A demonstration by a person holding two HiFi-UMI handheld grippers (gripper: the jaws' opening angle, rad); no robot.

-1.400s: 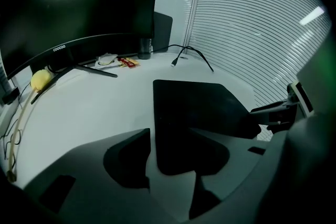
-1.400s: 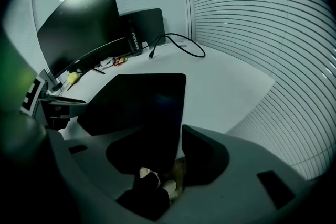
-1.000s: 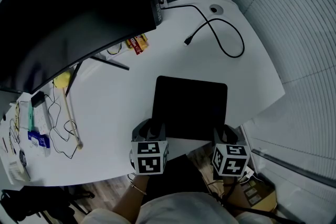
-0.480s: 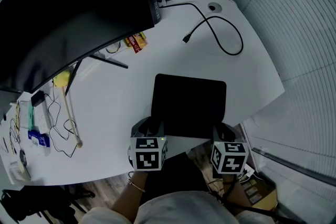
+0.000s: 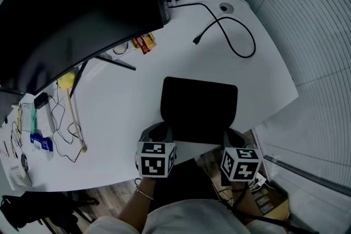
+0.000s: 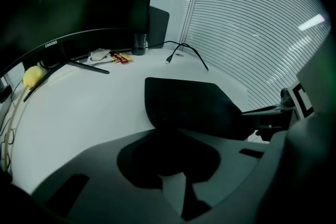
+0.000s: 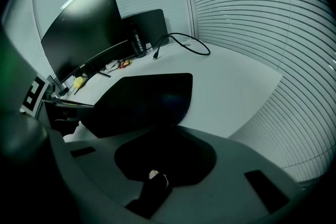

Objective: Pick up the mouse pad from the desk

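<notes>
The black mouse pad (image 5: pixel 200 107) lies on the white desk (image 5: pixel 126 112), near the front edge. My left gripper (image 5: pixel 163 132) is at its near left corner and my right gripper (image 5: pixel 233 137) at its near right corner. In the left gripper view the pad (image 6: pixel 189 105) runs in between the jaws (image 6: pixel 168 134), which are closing and pinch its corner. The right gripper view shows the same: the pad (image 7: pixel 147 99) enters the closing jaws (image 7: pixel 163 136). Between the two grippers, the pad's near edge looks slightly raised off the desk.
A large dark curved monitor (image 5: pixel 71 13) fills the back left, its stand feet (image 5: pixel 112 63) on the desk. A black cable (image 5: pixel 236 41) loops at the back right. Snack packets (image 5: pixel 142 44), a yellow item (image 5: pixel 66 82) and cable clutter (image 5: pixel 38 129) lie left. Blinds (image 5: pixel 312 35) line the right.
</notes>
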